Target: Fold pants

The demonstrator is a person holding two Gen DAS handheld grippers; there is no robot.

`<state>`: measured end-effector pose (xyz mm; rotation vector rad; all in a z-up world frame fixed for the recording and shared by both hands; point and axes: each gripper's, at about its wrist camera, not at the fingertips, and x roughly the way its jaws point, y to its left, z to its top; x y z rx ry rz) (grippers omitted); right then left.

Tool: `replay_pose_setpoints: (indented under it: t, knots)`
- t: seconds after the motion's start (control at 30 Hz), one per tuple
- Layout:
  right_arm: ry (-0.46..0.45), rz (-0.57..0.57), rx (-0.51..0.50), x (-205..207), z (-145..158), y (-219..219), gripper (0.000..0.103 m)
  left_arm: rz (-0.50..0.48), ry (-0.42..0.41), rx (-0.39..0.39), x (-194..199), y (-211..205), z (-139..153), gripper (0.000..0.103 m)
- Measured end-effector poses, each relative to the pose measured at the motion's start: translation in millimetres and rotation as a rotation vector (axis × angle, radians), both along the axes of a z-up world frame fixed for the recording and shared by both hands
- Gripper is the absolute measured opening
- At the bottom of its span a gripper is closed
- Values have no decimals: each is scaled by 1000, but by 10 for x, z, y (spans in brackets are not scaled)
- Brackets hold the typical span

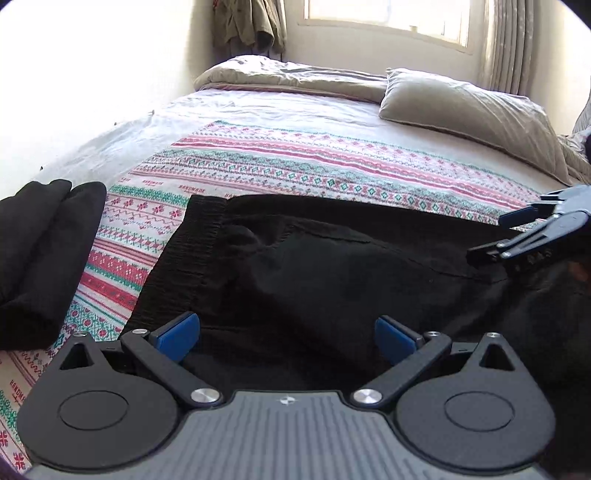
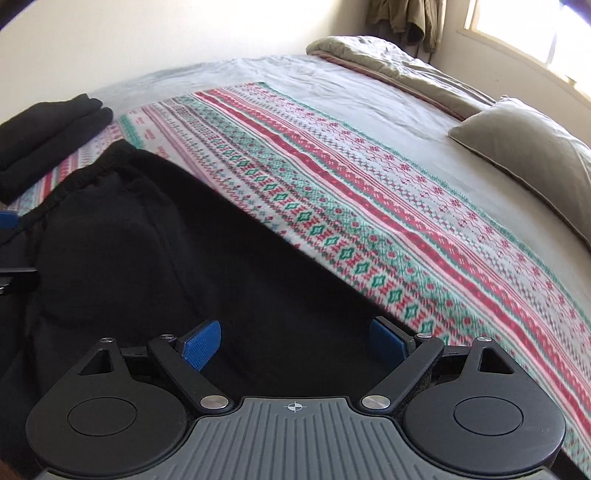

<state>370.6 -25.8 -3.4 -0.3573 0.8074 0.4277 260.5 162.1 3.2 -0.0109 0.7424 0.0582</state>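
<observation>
Both grippers spread wide, nothing clamped. Left gripper [image 1: 287, 341] over black pants [image 1: 332, 266], cloth lying under and between its fingers; waistband [image 1: 205, 240] ahead-left of the left finger. Right gripper [image 2: 295, 345] over the pants too, their edge just past its right finger. Surface: bed with patterned blanket [image 1: 295, 162] over a grey sheet. Folded black stack [image 1: 40, 254] well left of the fingers. Pillow [image 1: 469, 110] far ahead-right, window [image 1: 384, 18] behind, pale walls.

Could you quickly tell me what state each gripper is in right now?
Left gripper: open, holding nothing, over the black pants.
Right gripper: open, holding nothing, also over the pants.
</observation>
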Motion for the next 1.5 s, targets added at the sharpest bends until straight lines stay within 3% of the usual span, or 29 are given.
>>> replay_pose_setpoints:
  t: [0.17, 0.3, 0.37, 0.4, 0.43, 0.57, 0.7, 0.87, 0.97, 1.13, 1.27, 1.37, 1.43, 1.47, 1.5]
  knots:
    - [13, -66, 33, 361, -76, -94, 87, 7, 4, -6, 22, 15, -16, 103]
    - [75, -74, 95, 506, -175, -167, 73, 6, 14, -25, 31, 29, -20, 103]
    - [88, -56, 128, 505, -150, -183, 47, 6, 11, -35, 24, 34, -5, 103]
    - [99, -48, 137, 498, -124, -179, 26, 7, 8, -40, 21, 39, 2, 103]
    - [111, -38, 137, 483, -110, -165, 13, 8, 5, -47, 16, 45, 9, 103]
    - [86, -4, 86, 301, -19, -69, 6, -12, -5, -98, -4, 76, 35, 103]
    - [2, 8, 98, -28, 257, -55, 4, -48, -33, -182, -62, 106, 99, 103]
    - [-94, 62, 70, -640, 541, 62, 3, -139, -76, -400, -126, 136, 151, 103]
    - [-132, 92, 54, -995, 556, 136, 3, -188, -78, -542, -103, 80, 81, 101]
    - [-152, 98, 23, -1363, 355, 274, 3, -206, -48, -695, -44, -74, -68, 98]
    - [-126, 92, 25, -1505, 124, 307, 3, -176, -59, -664, -33, -147, -97, 94]
    - [-90, 77, 35, -1539, -2, 302, 4, -123, -81, -622, 15, -143, -117, 80]
    - [-68, 45, 75, -1572, -8, 239, 11, -94, -85, -594, 45, -135, -131, 59]
    - [-55, 25, 99, -1580, 23, 181, 14, -87, -85, -583, 51, -122, -133, 53]
    - [-45, 3, 121, -1594, 66, 107, 23, -83, -83, -576, 62, -122, -139, 40]
